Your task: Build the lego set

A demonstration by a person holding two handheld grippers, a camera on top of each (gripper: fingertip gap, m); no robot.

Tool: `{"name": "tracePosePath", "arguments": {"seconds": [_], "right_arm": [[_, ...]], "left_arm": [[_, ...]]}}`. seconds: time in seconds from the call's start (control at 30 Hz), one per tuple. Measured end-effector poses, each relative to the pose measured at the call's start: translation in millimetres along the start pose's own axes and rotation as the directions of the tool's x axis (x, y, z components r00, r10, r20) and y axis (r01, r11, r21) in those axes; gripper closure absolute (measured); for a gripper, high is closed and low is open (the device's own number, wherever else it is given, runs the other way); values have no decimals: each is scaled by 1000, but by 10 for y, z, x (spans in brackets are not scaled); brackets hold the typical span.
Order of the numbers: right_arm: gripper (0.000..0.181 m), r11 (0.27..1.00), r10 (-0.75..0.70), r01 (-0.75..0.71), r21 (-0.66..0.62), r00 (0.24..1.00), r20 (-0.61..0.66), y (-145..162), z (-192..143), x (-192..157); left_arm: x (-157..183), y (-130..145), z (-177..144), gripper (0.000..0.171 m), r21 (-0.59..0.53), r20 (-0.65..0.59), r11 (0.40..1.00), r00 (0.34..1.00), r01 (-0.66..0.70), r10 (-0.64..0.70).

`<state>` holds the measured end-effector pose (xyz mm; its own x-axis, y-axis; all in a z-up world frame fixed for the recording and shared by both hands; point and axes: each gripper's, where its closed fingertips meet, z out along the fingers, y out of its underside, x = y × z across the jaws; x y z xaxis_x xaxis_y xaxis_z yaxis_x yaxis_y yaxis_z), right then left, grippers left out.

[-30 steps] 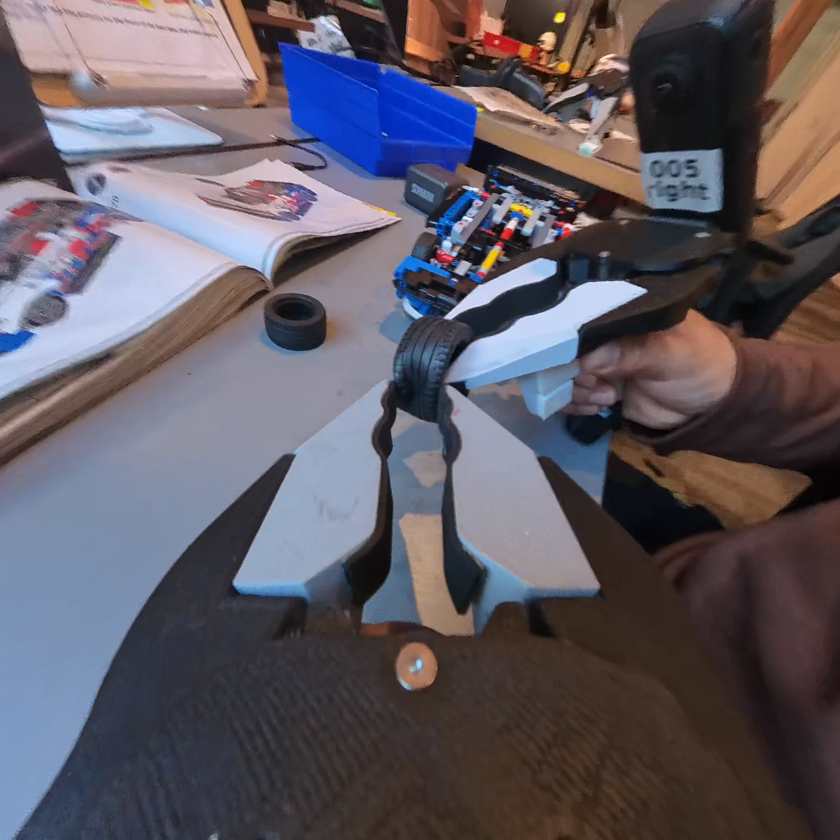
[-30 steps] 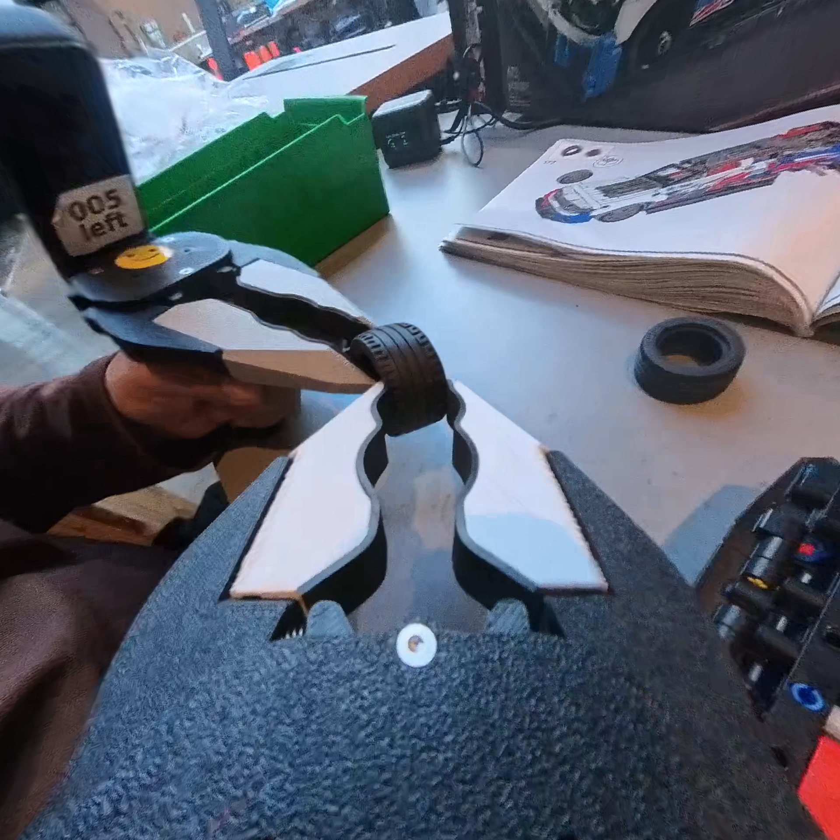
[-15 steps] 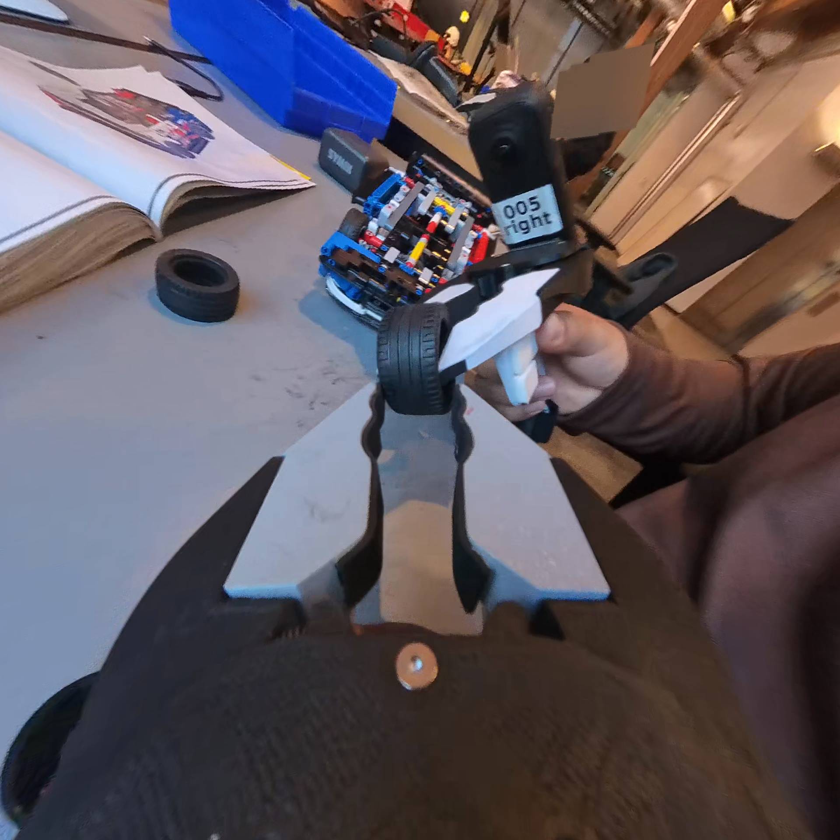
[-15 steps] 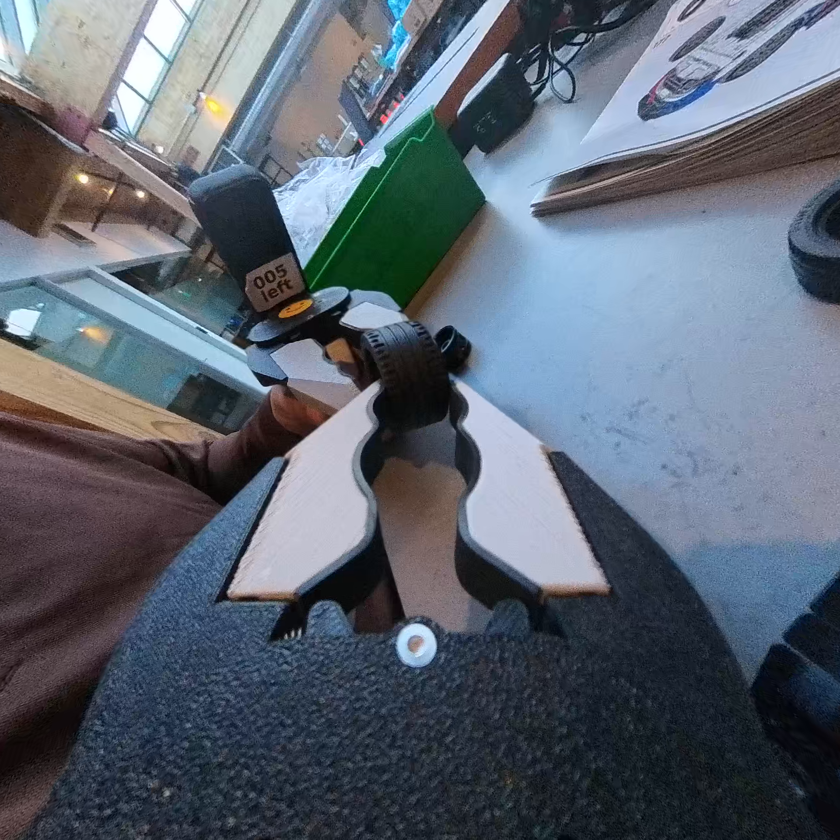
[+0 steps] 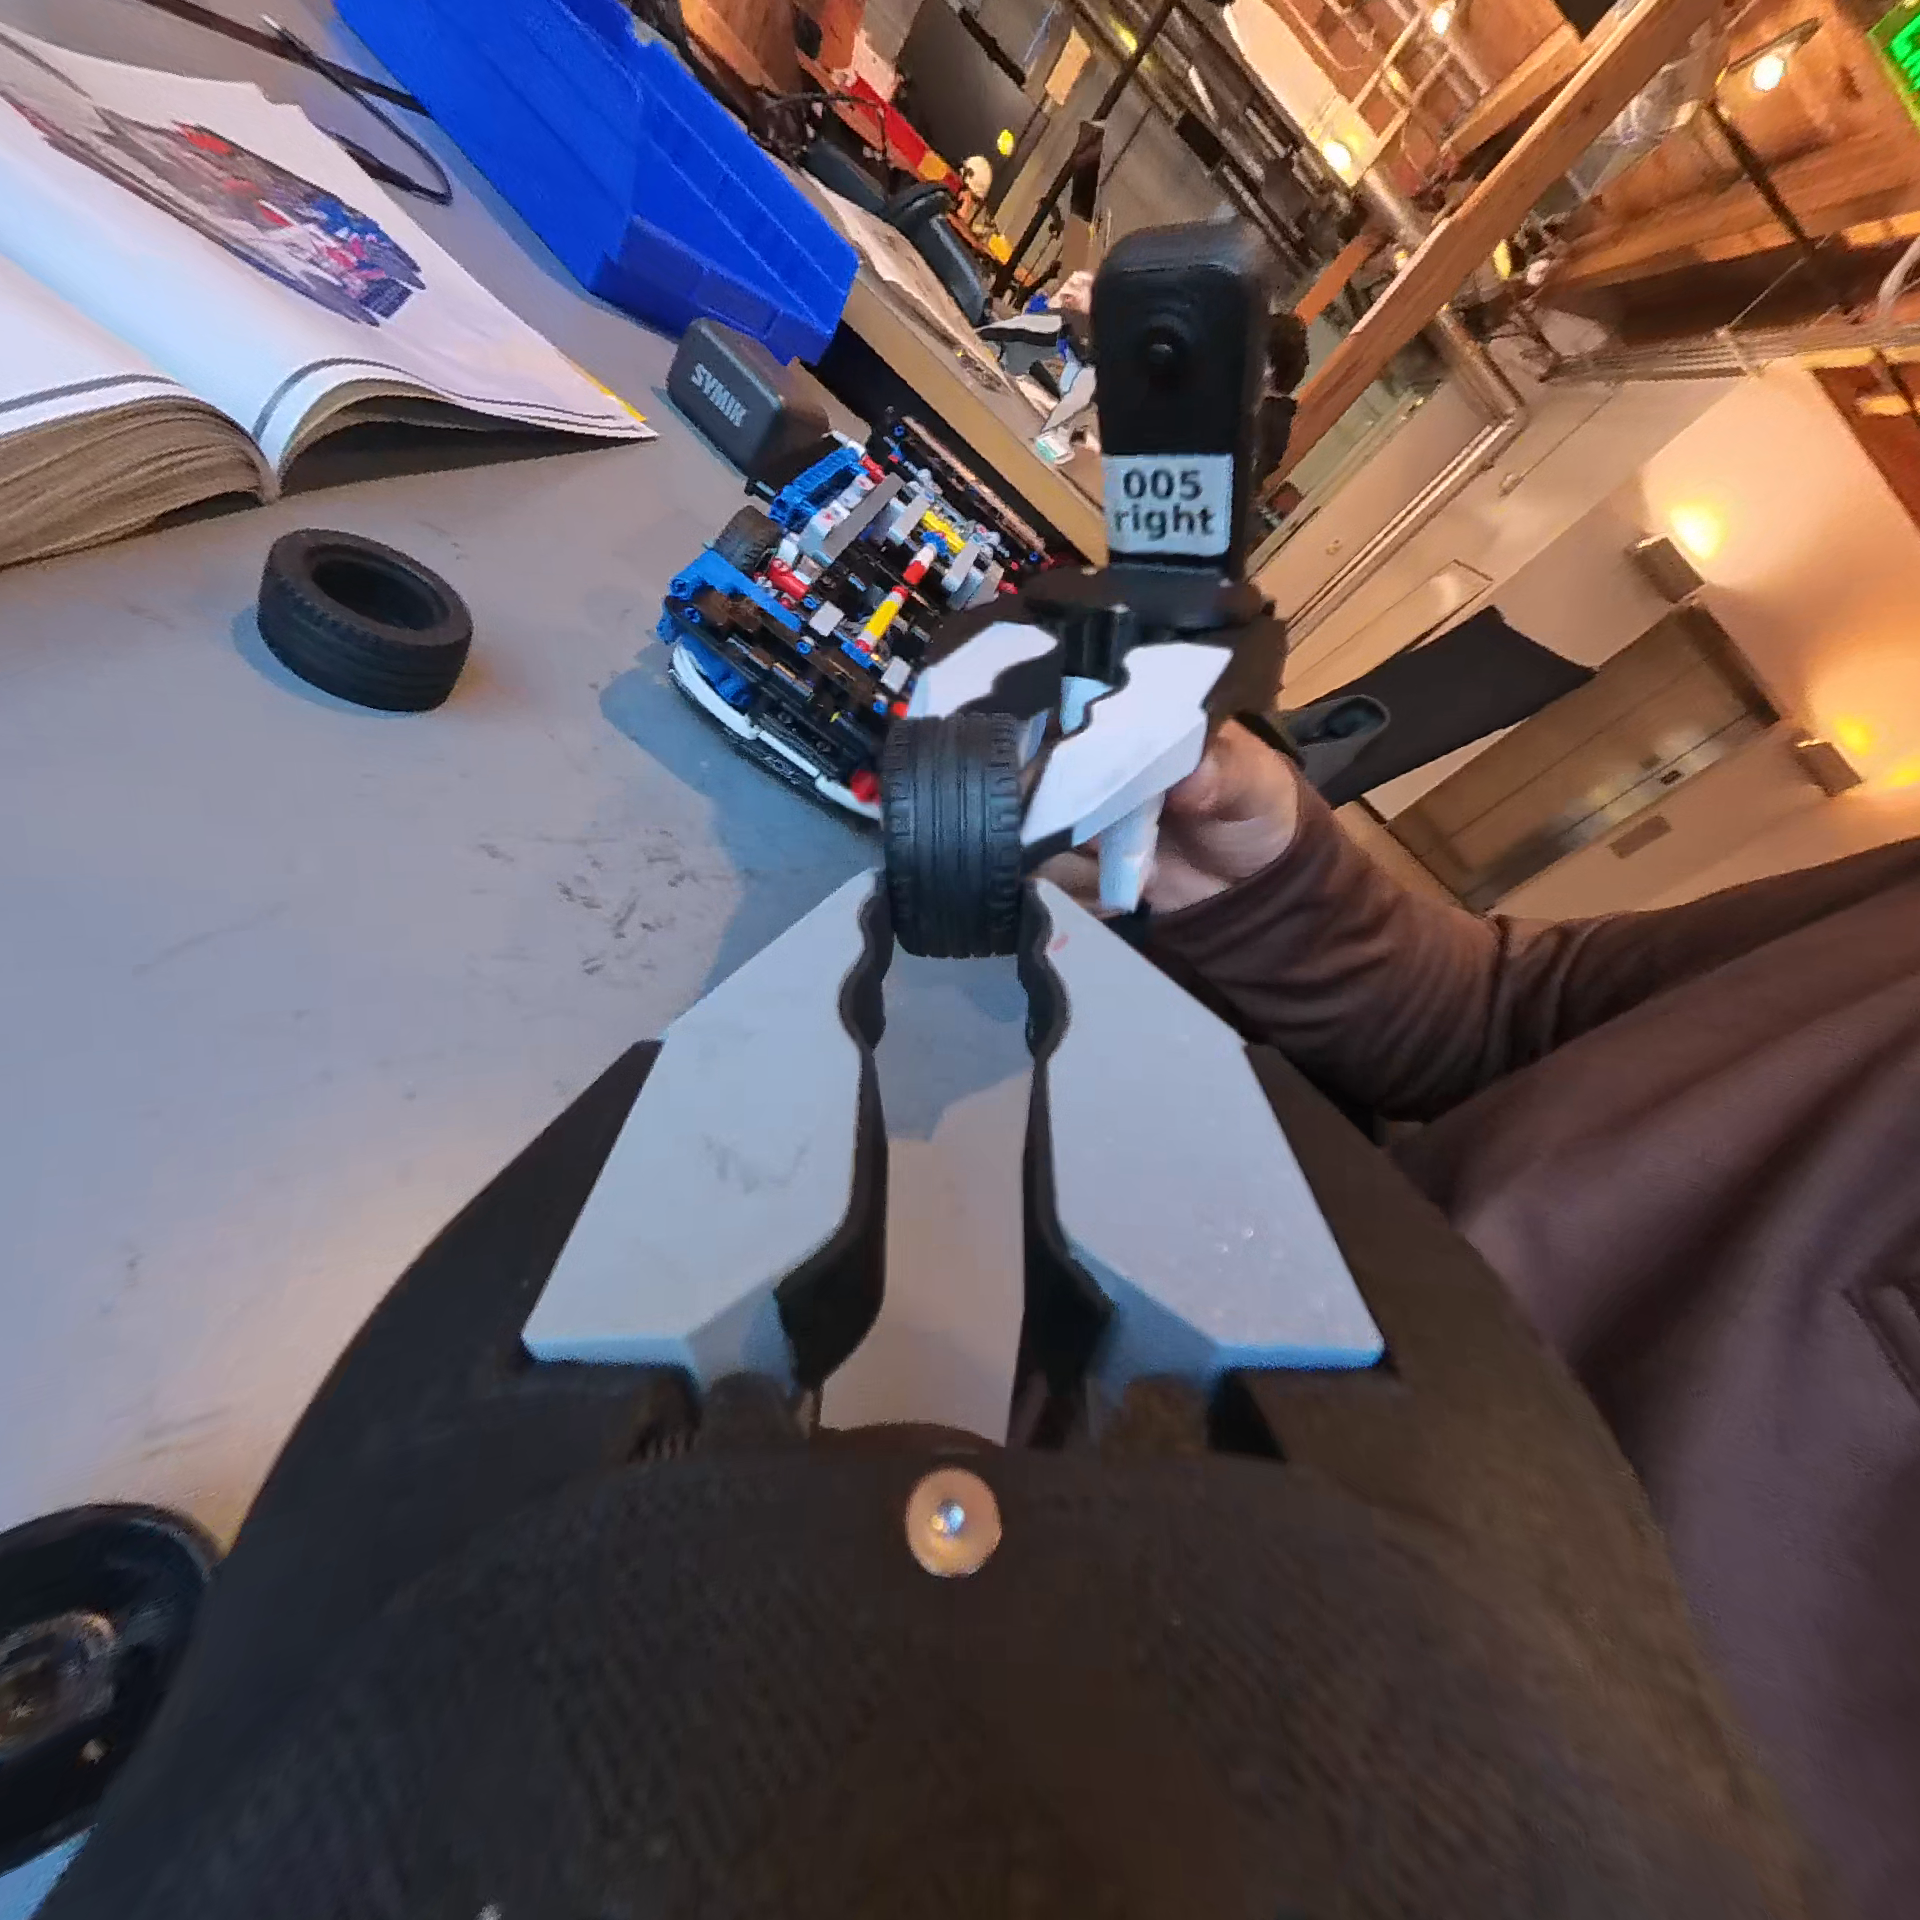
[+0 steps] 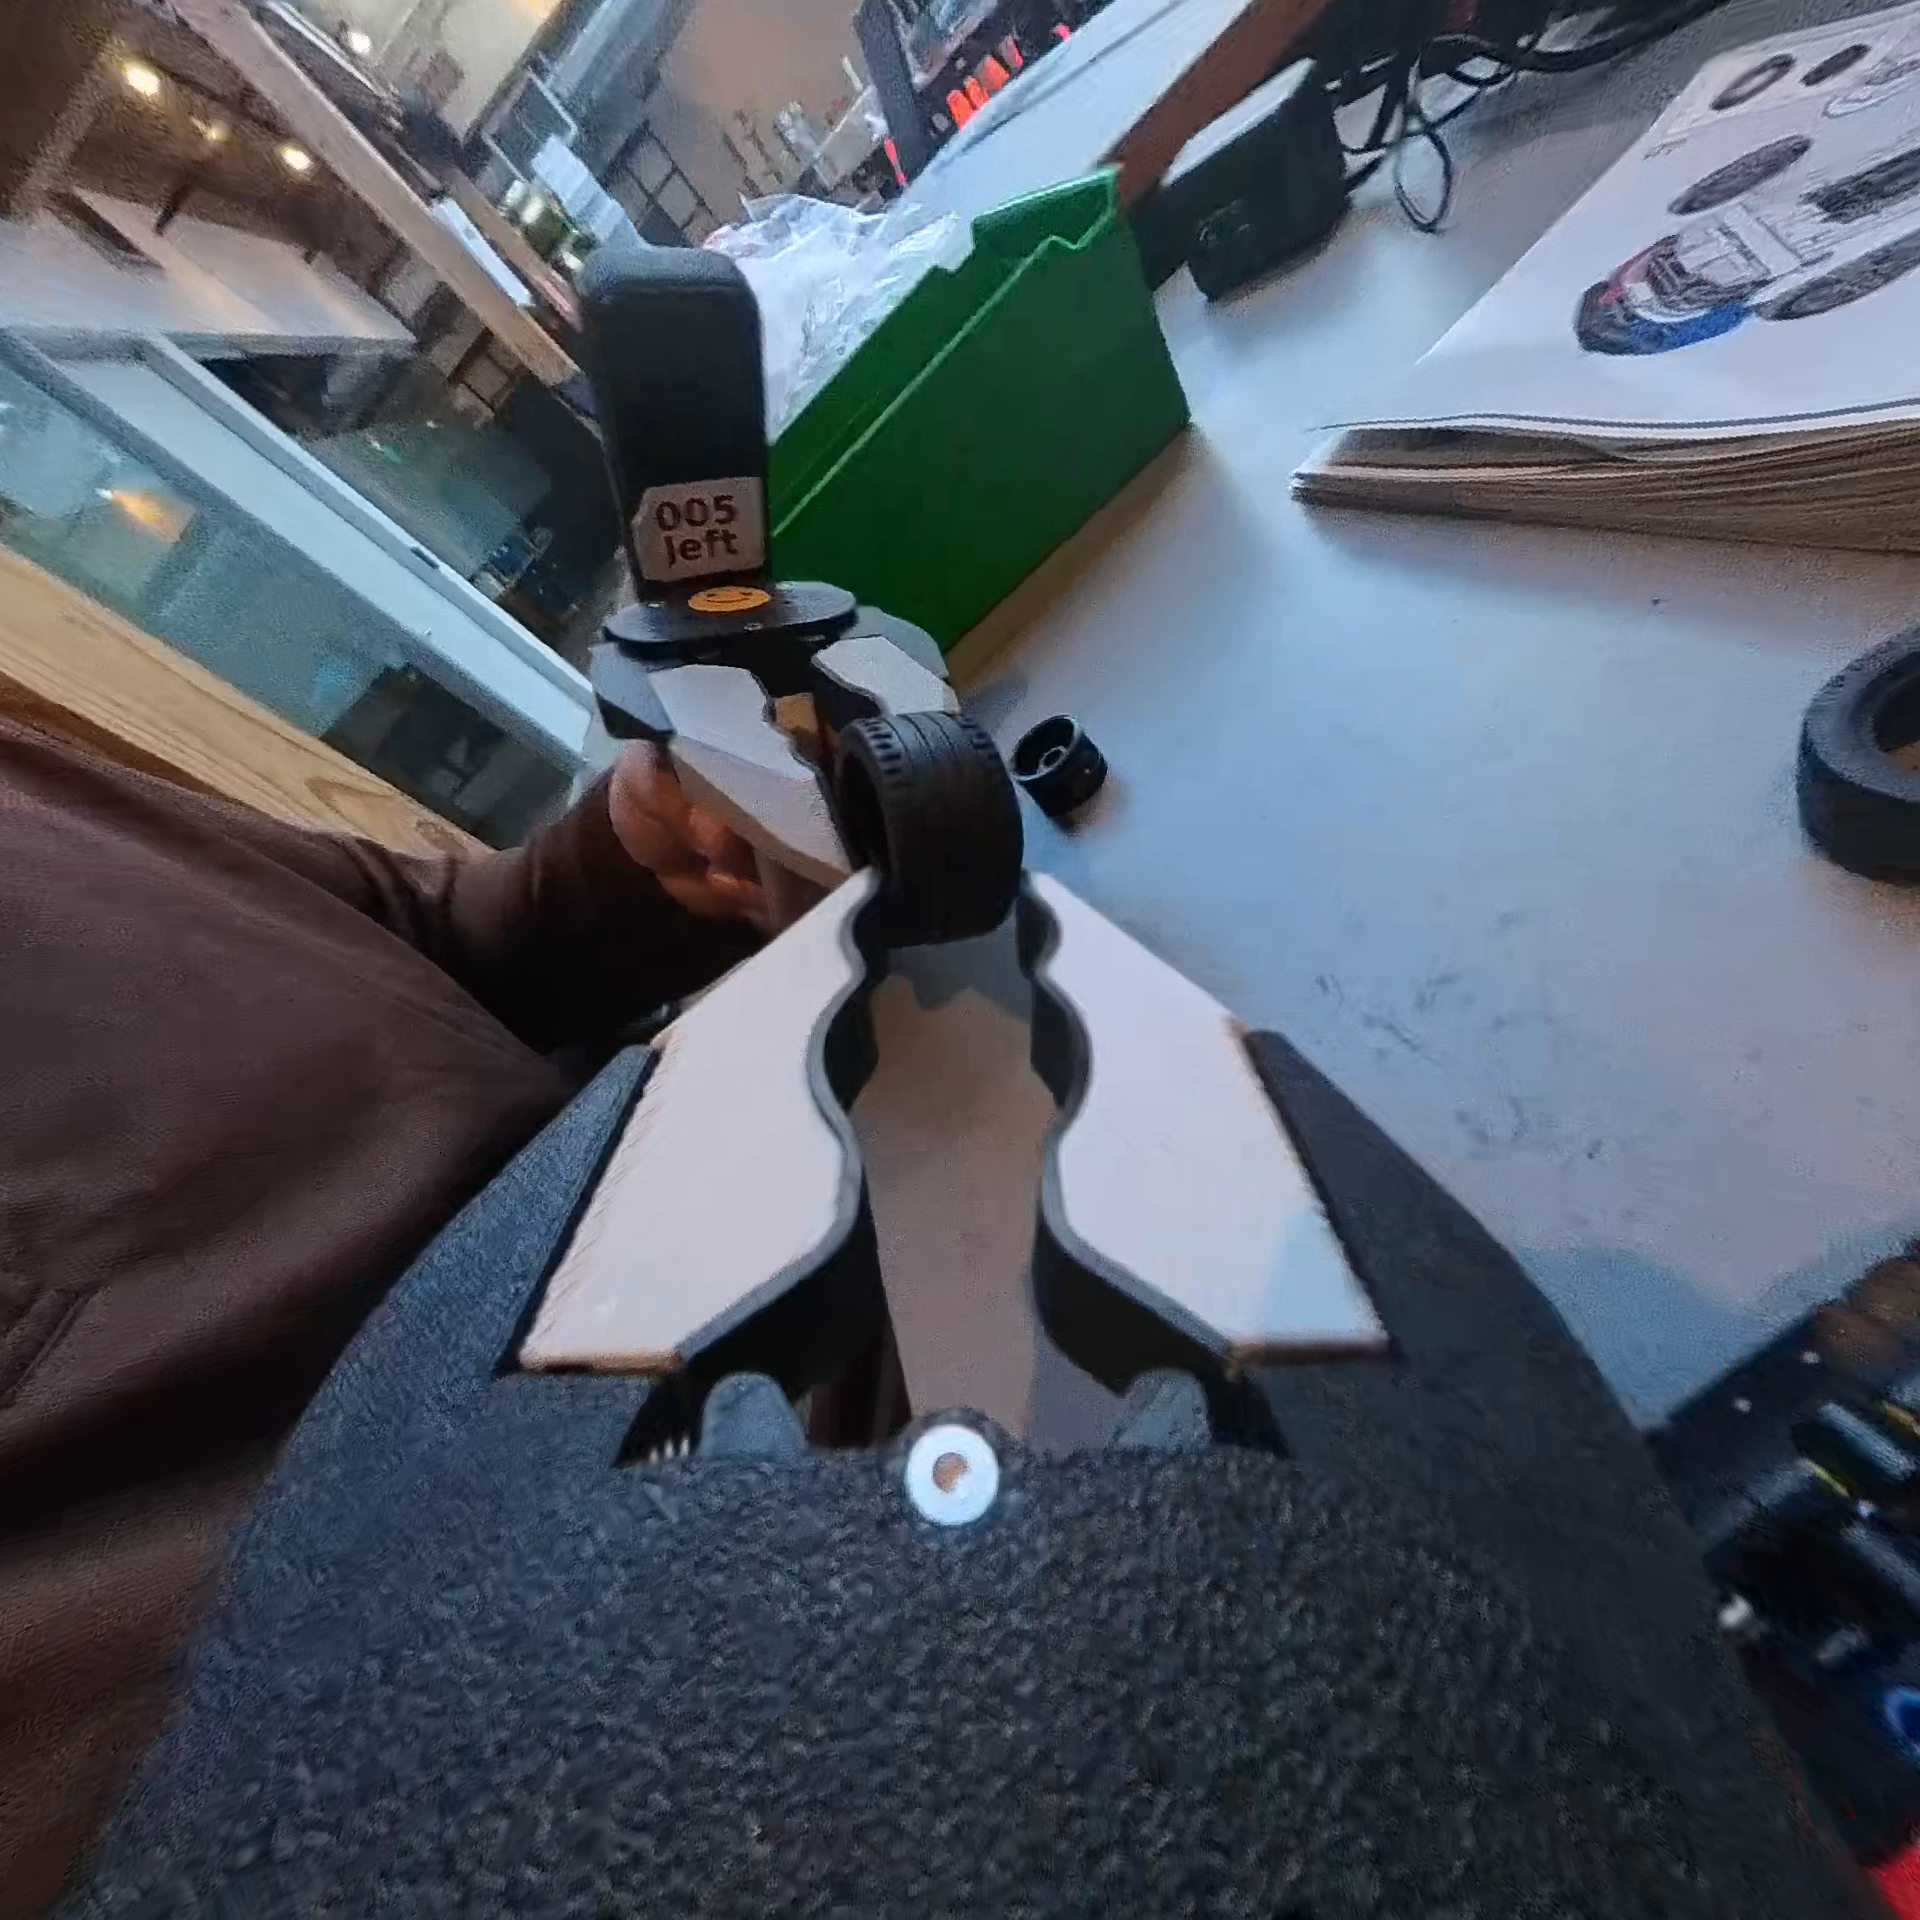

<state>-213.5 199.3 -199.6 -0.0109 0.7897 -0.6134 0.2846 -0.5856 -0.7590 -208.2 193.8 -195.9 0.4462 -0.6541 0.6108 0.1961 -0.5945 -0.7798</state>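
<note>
Lego car (image 5: pixel 831 623), part built in blue, black and white, stands on the grey surface (image 5: pixel 312 935). In the right wrist view only a dark, blurred corner of it shows at the lower right edge.

Findings, placed from the car:
- Tyre (image 5: pixel 956 842), black and treaded, is held off the surface just in front of the car, its tread facing the left camera. Whether a rim sits inside it cannot be made out.
- Left tongs (image 5: pixel 956 914) pinch this tyre across its width, one tip on each sidewall.
- Right tongs (image 6: pixel 951 904) meet the same tyre from the opposite side. One tip touches it; at the other tip contact is unclear, so I cannot tell whether they grip or merely bracket it.
- Loose tyre (image 5: pixel 364 623) lies flat, hollow, to the car's left and well apart from it. The right wrist view cuts it off at the frame edge.
- Small black rim (image 6: pixel 1060 764) lies on the surface beyond the held tyre. A dark round part at the lower left of the left wrist view is half hidden by the tongs' body and blurred.
- Open instruction book (image 5: pixel 260 343) lies beyond the loose tyre, cut off by the frame.
- Black box (image 5: pixel 748 405) sits just behind the car, with the blue bin (image 5: pixel 623 156) behind it.
- Green bin (image 6: pixel 987 416) stands farthest from the car, its clear contents indistinct.
</note>
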Motion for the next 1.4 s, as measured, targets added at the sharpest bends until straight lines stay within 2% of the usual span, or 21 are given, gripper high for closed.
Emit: {"name": "tracePosePath", "arguments": {"seconds": [0.1,0.23,0.37,0.47,0.53,0.57,0.63,0.67,0.7,0.73,0.8,0.87,0.93,0.97,1.07,1.2,1.27,1.4], "right_arm": [[162,998,-16,11,60,996,90,-72,-3,-135],[164,996,1,-14,85,988,153,-92,3,-183],[169,993,-27,5,116,981,191,-109,-3,-254],[170,992,-44,17,128,977,210,-126,-21,-273],[172,988,-106,86,129,981,161,-113,-10,-241],[171,979,-181,170,110,979,94,-92,9,-200],[169,911,-409,412,15,907,-99,-50,53,-103],[167,879,-472,476,-12,867,-161,-64,66,-99],[166,878,-470,478,-2,863,-186,-89,72,-107],[163,908,-406,418,35,897,-173,-114,66,-107],[161,961,-242,248,119,968,-67,-155,26,-122],[160,977,-165,164,139,986,-9,-183,-16,-110],[151,973,-177,180,145,984,-35,-217,-58,-80],[160,971,-194,198,132,980,-42,-206,-68,-72],[163,974,-203,205,92,979,-29,-164,-70,-76],[163,992,-51,44,119,997,56,-200,-90,-72],[155,993,-11,1,121,996,83,-192,-84,-62],[164,995,-68,63,82,996,62,-138,-79,-68]], "left_arm": [[102,-100,-62,152,65,-134,988,983,138,-128],[127,-143,-98,153,109,-250,948,931,300,-266],[165,-217,-127,154,135,-349,898,868,419,-353],[190,-241,-117,154,144,-360,886,857,441,-368],[145,-253,-99,154,165,-335,871,857,462,-391],[94,-246,-92,154,177,-316,860,855,479,-411],[-15,-220,-84,154,207,-302,816,829,539,-471],[-40,-234,-100,153,224,-320,791,809,569,-492],[-48,-255,-112,153,241,-328,779,804,579,-496],[-41,-265,-110,153,255,-310,794,825,552,-473],[-1,-272,-92,153,251,-286,820,849,514,-445],[17,-237,-59,153,227,-266,838,860,496,-436],[-8,-188,-41,153,211,-218,863,882,460,-417],[-14,-180,-48,153,212,-202,872,893,441,-403],[8,-162,-64,153,198,-199,882,899,427,-390],[34,-141,-56,153,175,-192,892,903,418,-385],[48,-142,-51,153,168,-184,899,909,403,-373],[23,-91,-48,153,144,-114,934,943,326,-312]]}}
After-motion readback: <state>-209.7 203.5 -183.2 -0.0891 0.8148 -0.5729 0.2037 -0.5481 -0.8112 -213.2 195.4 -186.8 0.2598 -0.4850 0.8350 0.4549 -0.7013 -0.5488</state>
